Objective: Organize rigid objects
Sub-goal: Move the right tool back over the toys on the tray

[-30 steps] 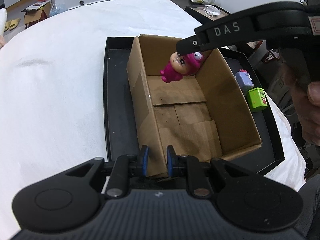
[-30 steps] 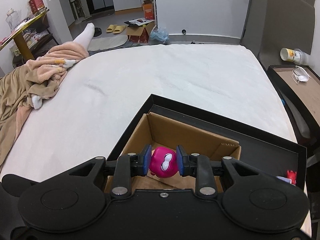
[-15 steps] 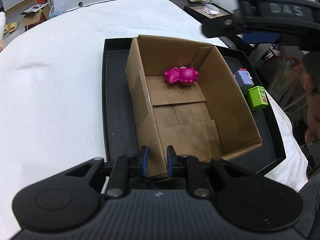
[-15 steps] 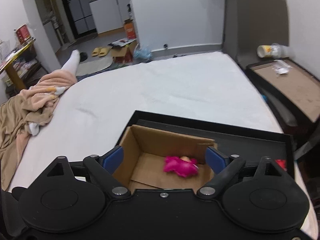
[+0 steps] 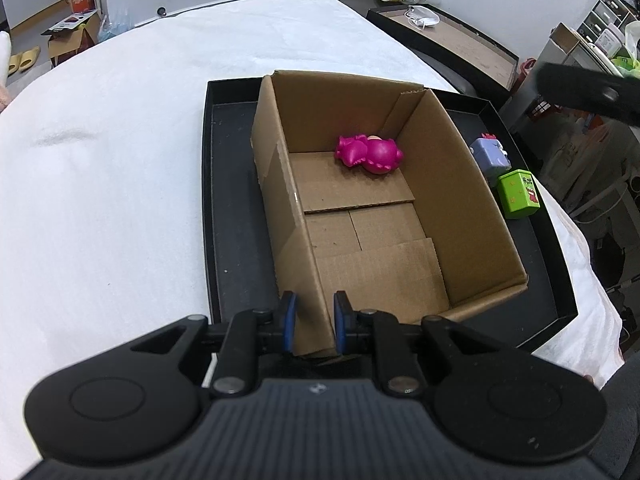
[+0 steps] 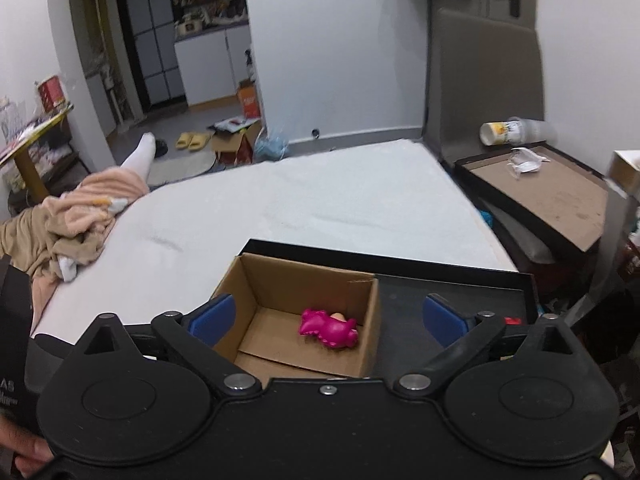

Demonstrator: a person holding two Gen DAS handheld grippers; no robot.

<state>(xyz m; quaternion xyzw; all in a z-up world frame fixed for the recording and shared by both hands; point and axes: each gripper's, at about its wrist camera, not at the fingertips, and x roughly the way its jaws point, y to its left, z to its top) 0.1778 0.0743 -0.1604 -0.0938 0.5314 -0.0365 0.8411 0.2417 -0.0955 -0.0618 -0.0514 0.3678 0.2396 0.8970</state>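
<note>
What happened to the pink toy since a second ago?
The right gripper let go of the pink toy, which dropped into the box and lies on its side at the far end. The gripper opened wide and pulled up and away. The left gripper stays clamped on the box's near corner. The purple toy and green cube stayed on the tray.

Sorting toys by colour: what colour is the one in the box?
Magenta pink, the toy in the box; the left wrist view shows it best.

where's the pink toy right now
In both wrist views the pink toy lies on its side inside the cardboard box, at its far end.
</note>
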